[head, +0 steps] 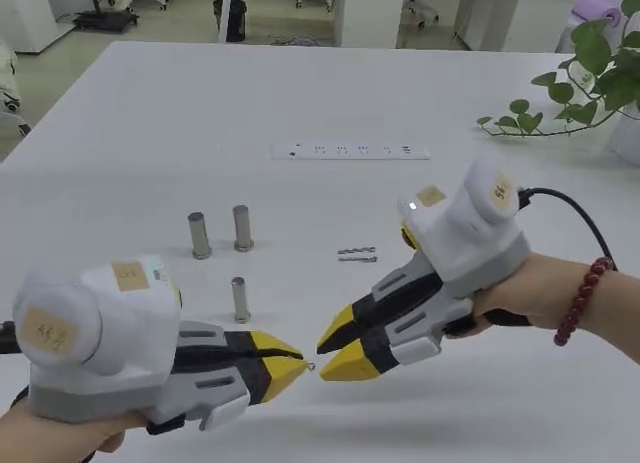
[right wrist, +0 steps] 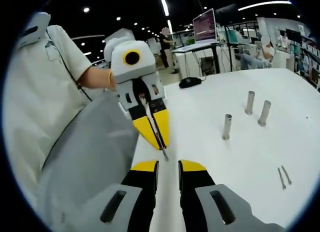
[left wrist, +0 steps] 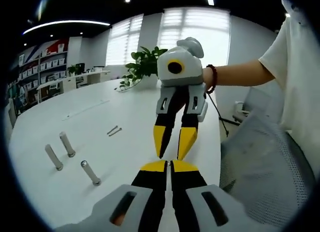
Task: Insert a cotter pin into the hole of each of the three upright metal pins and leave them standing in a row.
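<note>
Your left tool (head: 300, 363) pinches a thin wire cotter pin (right wrist: 163, 153). Your right tool (head: 323, 359) keeps its yellow wedge-shaped jaws narrowly apart.

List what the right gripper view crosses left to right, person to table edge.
Person's shirt → left gripper, shut on a cotter pin → first metal pin → second metal pin → third metal pin → loose cotter pins.

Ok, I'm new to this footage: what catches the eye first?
Two grippers face each other tip to tip at the front of the white table: the left gripper shut on a cotter pin, the right gripper open. Behind them stand three upright metal pins, with two more cotter pins lying flat further right.
</note>
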Available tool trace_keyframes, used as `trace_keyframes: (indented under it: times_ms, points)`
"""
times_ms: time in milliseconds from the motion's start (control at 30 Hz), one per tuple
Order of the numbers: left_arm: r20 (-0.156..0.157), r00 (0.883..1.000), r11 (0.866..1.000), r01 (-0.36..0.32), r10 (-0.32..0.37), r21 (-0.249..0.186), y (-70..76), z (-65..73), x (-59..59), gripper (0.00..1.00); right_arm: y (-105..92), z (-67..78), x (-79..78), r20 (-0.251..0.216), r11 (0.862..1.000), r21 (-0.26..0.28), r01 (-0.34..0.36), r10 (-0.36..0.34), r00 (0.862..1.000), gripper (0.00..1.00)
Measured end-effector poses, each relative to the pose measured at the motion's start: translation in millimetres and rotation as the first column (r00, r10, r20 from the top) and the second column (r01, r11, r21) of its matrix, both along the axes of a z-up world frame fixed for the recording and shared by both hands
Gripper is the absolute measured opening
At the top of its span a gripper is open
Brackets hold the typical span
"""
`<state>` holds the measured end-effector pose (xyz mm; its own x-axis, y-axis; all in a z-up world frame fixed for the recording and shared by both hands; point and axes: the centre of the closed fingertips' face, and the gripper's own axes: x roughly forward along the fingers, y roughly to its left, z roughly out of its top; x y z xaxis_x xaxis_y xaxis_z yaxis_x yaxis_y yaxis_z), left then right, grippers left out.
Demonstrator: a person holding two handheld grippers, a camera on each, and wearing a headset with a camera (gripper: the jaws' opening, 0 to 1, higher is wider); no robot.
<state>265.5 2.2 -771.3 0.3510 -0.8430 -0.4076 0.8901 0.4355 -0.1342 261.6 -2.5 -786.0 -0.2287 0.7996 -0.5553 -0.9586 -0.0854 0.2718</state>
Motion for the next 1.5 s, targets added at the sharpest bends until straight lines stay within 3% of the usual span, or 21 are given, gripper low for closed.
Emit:
trace_keyframes:
  times_ms: [333, 567, 1167, 1500]
  points:
    - [0.005, 0.999, 0.999, 0.051, -0.051, -0.005, -6.4, 2.4, -9.6, 0.00, -1.3, -0.2, -17.8, -0.044, 0.996, 0.015, -0.085, 0.086, 0.995, 0.16]
    - [0.011, 0.997, 0.997, 0.080, -0.080, -0.013, -10.0, 5.3, -14.7, 0.00, -0.6, -0.8, -24.0, -0.059, 0.994, 0.021, -0.107, 0.108, 0.992, 0.14]
    - [0.021, 0.995, 0.995, 0.101, -0.100, -0.026, -12.9, 8.6, -18.6, 0.00, 2.4, 3.4, -24.1, -0.056, 0.993, 0.045, -0.113, 0.115, 0.992, 0.07]
    - [0.021, 0.996, 0.996, 0.090, -0.089, -0.028, -11.3, 8.4, -15.5, 0.00, 3.0, 4.7, -21.2, -0.028, 0.992, 0.038, -0.117, 0.118, 0.993, 0.05]
